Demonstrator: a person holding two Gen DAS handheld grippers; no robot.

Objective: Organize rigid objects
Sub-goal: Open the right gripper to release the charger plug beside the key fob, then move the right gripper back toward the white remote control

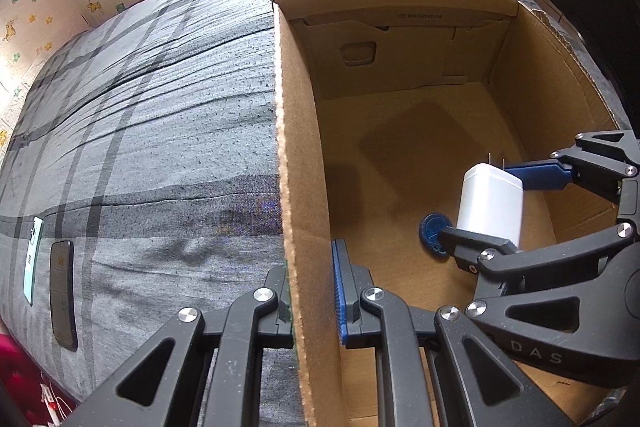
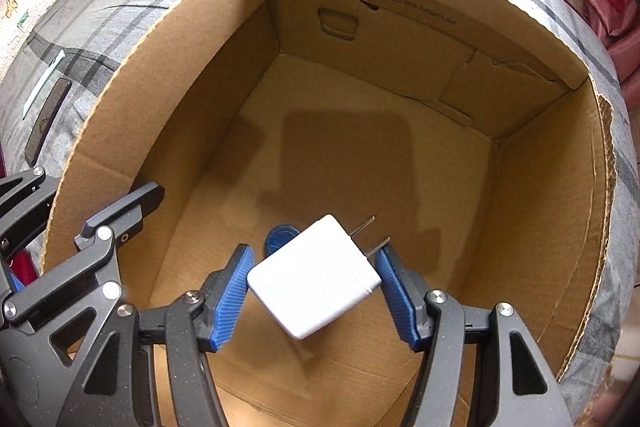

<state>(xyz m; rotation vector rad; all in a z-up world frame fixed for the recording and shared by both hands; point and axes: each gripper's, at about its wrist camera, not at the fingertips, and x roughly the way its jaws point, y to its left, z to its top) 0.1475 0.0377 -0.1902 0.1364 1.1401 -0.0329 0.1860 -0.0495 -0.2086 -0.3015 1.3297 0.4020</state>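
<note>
**White charger held inside the cardboard box**

A bed with a grey plaid sheet (image 1: 160,107) carries an open cardboard box (image 2: 224,39). The left gripper (image 1: 310,291) is pinched tight on the box's near side wall, one finger outside, one inside. The right gripper (image 2: 314,281) reaches down into the box, its blue pads (image 2: 234,291) clamped on a white charger (image 2: 316,275) held tilted, its prongs pointing away, above the box floor. A small blue round cap (image 1: 432,231) lies on the floor just beside the charger. Two phones (image 1: 62,299) lie on the sheet, well apart from the box
</note>
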